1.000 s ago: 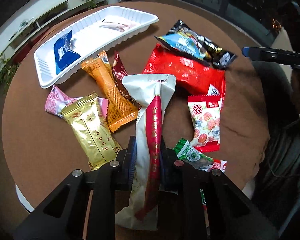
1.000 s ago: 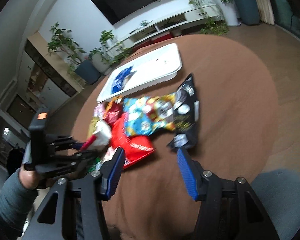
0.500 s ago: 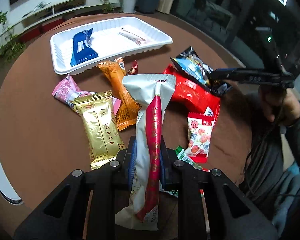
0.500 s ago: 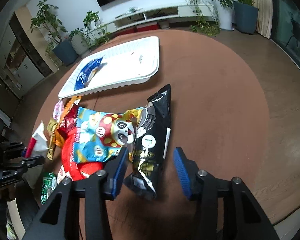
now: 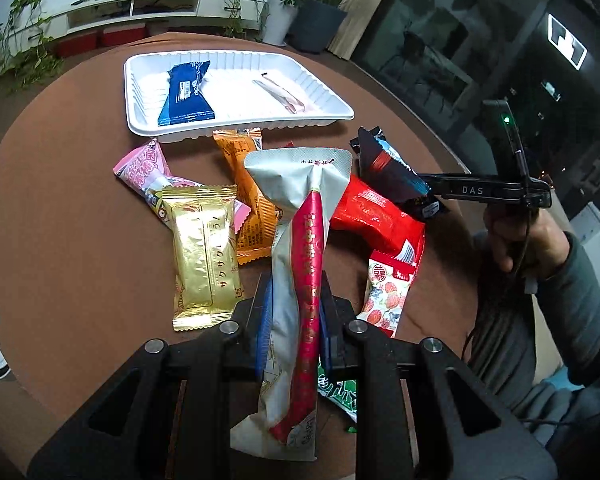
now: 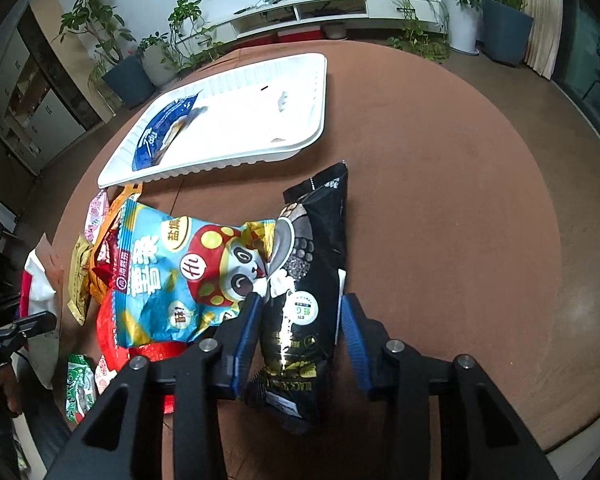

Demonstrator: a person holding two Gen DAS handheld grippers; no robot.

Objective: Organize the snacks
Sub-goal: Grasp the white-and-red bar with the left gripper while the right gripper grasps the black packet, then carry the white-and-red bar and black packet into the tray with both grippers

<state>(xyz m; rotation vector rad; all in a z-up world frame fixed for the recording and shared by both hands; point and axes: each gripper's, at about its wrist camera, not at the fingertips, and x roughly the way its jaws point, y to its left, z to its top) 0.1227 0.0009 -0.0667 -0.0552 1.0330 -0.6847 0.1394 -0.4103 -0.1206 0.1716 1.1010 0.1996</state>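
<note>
Right tool newly astride "BLACK"-lettered packet

Brown round table, potted plants, low white TV shelf.

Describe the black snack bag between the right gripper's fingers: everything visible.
The black snack bag is a glossy, crinkled foil pouch with gold lettering, a round green-and-white sticker and a white label near its lower end. It lies lengthwise on the brown table, its left edge overlapping the blue panda bag. The right gripper straddles it, jaws open, not yet pinching.
</note>
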